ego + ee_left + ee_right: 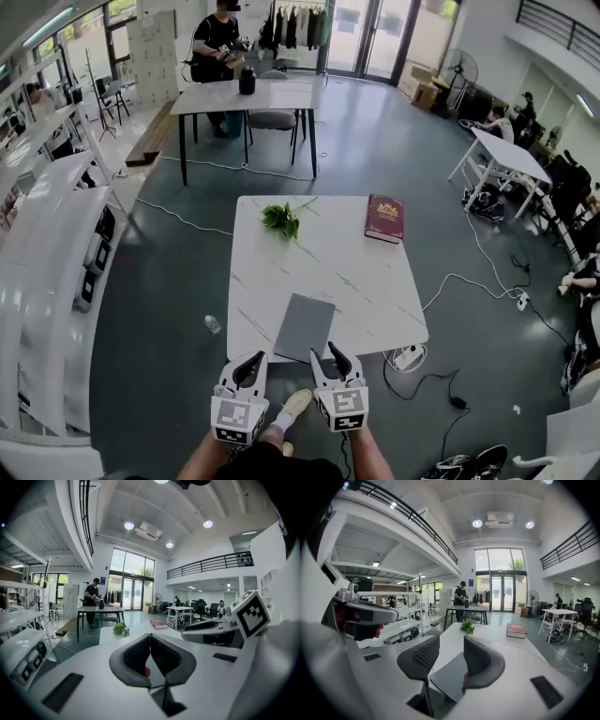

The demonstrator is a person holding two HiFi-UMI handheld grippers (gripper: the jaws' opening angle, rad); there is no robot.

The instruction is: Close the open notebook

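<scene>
Notebook (305, 326): I see it closed, grey, at the table's (375, 281) near edge
Left gripper (150, 637): jaws together, empty
Right gripper (451, 643): jaws apart, empty
Red book (384, 217): far right corner, cover print unreadable

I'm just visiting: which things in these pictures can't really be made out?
- Cover lettering on the dark red hardcover book: too small in every view.
- Flat grey notebook: right gripper view, its right side hidden behind the open right hand-held gripper.
- Small pale object on the grey floor, head view: too small to identify.
</scene>
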